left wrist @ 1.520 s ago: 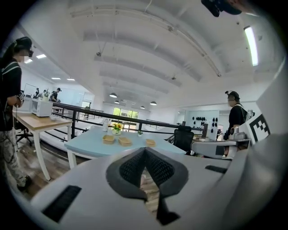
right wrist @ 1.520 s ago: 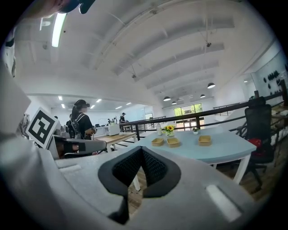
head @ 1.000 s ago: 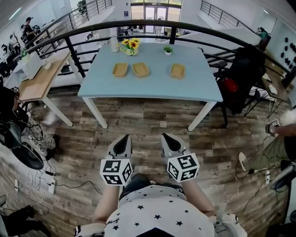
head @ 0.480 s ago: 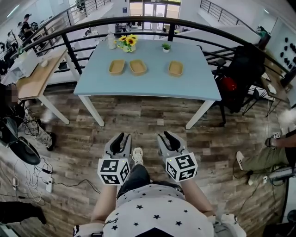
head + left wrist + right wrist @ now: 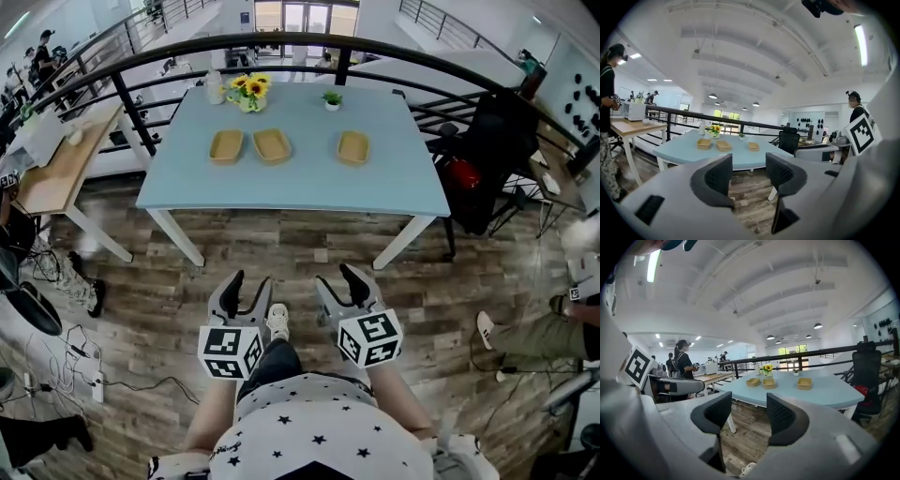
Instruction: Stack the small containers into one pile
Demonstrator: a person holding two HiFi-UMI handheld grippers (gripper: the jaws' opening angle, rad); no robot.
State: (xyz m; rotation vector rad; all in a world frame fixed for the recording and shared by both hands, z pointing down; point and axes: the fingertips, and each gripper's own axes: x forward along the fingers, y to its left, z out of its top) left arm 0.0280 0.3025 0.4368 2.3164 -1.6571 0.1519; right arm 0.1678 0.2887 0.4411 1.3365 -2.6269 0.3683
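Observation:
Three small tan containers stand apart in a row on the light blue table (image 5: 394, 187): the left container (image 5: 226, 146), the middle container (image 5: 272, 145) and the right container (image 5: 353, 147). They also show far off in the left gripper view, with the left container (image 5: 704, 143) nearest that side, and in the right gripper view, with the right container (image 5: 804, 383) set apart. My left gripper (image 5: 248, 287) and right gripper (image 5: 338, 281) hang over the wooden floor, well short of the table. The jaws of both are opening, with nothing between them.
A vase of sunflowers (image 5: 246, 91), a white bottle (image 5: 215, 86) and a small potted plant (image 5: 332, 98) stand at the table's far edge. A black railing (image 5: 309, 44) curves behind it. A wooden desk (image 5: 56, 164) is at the left and a black chair (image 5: 497, 159) at the right. Cables lie on the floor at the left.
Both grippers' jaws have gone from shut to spread apart. The view has shifted a little, and the table sits slightly lower and further left in the picture.

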